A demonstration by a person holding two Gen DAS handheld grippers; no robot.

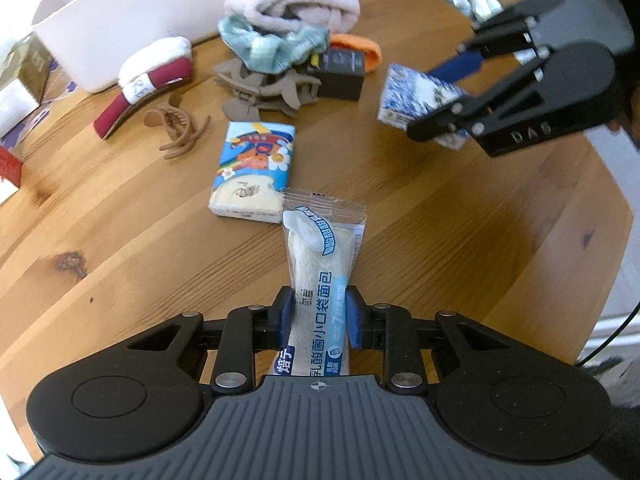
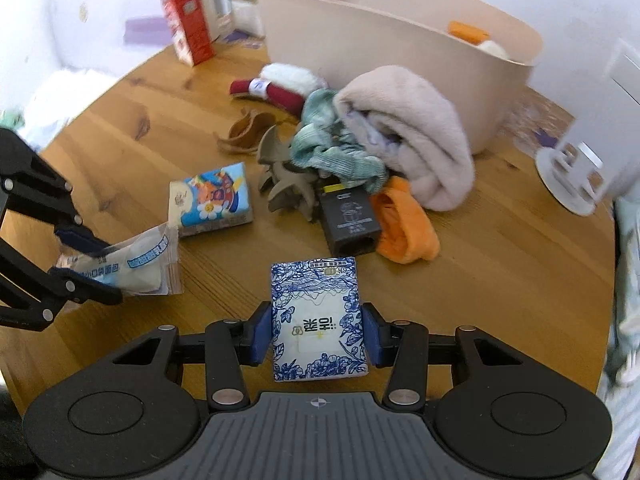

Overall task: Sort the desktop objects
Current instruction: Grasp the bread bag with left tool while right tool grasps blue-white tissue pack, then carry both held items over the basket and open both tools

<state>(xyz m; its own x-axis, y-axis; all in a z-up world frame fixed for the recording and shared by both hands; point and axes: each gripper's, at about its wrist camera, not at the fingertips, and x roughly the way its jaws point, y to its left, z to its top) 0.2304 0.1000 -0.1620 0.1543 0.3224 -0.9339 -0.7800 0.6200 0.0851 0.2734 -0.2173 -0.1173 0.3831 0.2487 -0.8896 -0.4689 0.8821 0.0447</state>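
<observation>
My left gripper [image 1: 318,316] is shut on a clear-wrapped bread snack [image 1: 320,264], held over the wooden table [image 1: 460,248]; it also shows in the right wrist view [image 2: 132,264]. My right gripper [image 2: 318,336] is shut on a blue-and-white floral tissue pack [image 2: 318,320], also seen at the right of the left wrist view [image 1: 416,96]. A colourful cartoon tissue pack [image 1: 252,172] lies on the table ahead. Behind it sit grey hair claws [image 1: 264,88], a brown hair claw [image 1: 176,128], a black box [image 1: 342,74], an orange cloth [image 2: 404,220], a teal cloth [image 2: 336,152] and a rolled pink towel [image 2: 412,136].
A beige tub [image 2: 380,40] stands at the back of the table with items inside. A red carton [image 2: 188,20] stands to its left. A red-and-white slipper [image 1: 148,80] lies beside the tub. A white stand [image 2: 576,176] sits at the right table edge.
</observation>
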